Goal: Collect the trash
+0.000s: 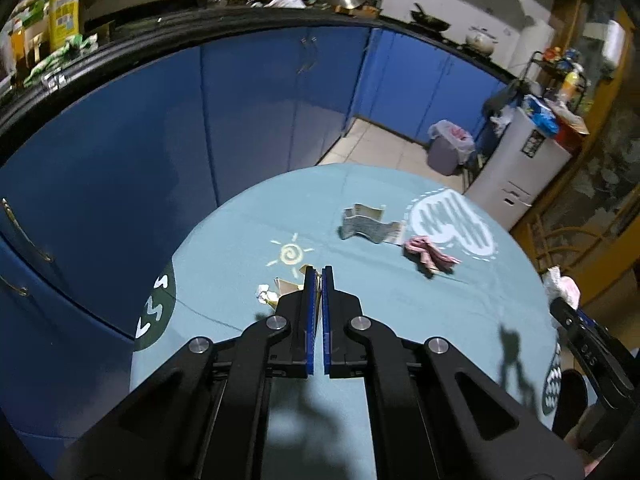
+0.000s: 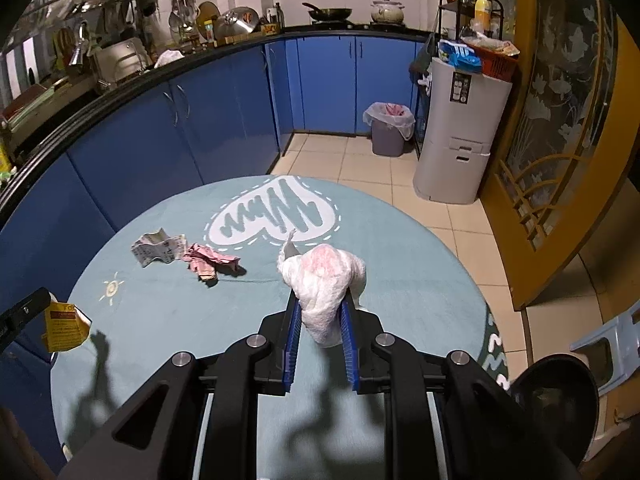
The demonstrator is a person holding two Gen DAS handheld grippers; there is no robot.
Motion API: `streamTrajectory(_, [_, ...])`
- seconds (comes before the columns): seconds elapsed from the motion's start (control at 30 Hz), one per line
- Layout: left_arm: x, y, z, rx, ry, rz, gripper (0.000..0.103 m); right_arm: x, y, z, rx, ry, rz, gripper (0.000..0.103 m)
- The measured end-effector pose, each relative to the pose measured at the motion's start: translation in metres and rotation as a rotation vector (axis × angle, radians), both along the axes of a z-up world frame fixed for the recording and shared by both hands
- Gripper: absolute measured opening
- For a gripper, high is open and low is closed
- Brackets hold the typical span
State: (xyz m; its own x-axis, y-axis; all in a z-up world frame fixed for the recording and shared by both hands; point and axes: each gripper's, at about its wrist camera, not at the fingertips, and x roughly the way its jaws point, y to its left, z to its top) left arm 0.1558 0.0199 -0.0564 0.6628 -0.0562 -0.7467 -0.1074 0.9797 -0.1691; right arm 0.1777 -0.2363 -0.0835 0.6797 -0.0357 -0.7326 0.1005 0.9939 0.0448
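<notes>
Both tools are clenched on litter lifted clear of the round teal rug (image 2: 400, 292), the left tool (image 1: 319, 276) pinching a yellow torn paper wrapper (image 1: 286, 286) and the right tool (image 2: 322, 308) a crumpled white plastic bag (image 2: 326, 280), presumably bound for the lined grey bin (image 2: 387, 130) across the tiled floor.

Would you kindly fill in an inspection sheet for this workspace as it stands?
Surface: round teal rug on a tiled floor.
Job's things: printed paper scrap and pink wrapper lie on the rug.
Clutter: nothing seen.
Grippers: left gripper shut on a yellow paper scrap; right gripper shut on a crumpled white plastic bag.
Cables: nothing seen.
Surroundings: blue cabinets, lined waste bin, white appliance.
</notes>
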Motion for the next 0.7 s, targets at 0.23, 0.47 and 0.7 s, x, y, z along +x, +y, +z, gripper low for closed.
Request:
streamTrajectory(0.23, [-0.002,0.008,-0.014,0.021,0.029,0.01,0.007,-0.015,0.003,0.003,0.008,-0.007,0.02,0.019])
streamTrajectory(0.47, [0.008,0.04,-0.046,0.019,0.026,0.112,0.099,-0.003,0.012,-0.009,0.005,0.028,0.042,0.019])
streamTrajectory(0.7, [0.001,0.026,-0.07,0.14,0.059,0.101,0.099,0.009,0.019,-0.022,0.012,0.064,0.067,0.019])
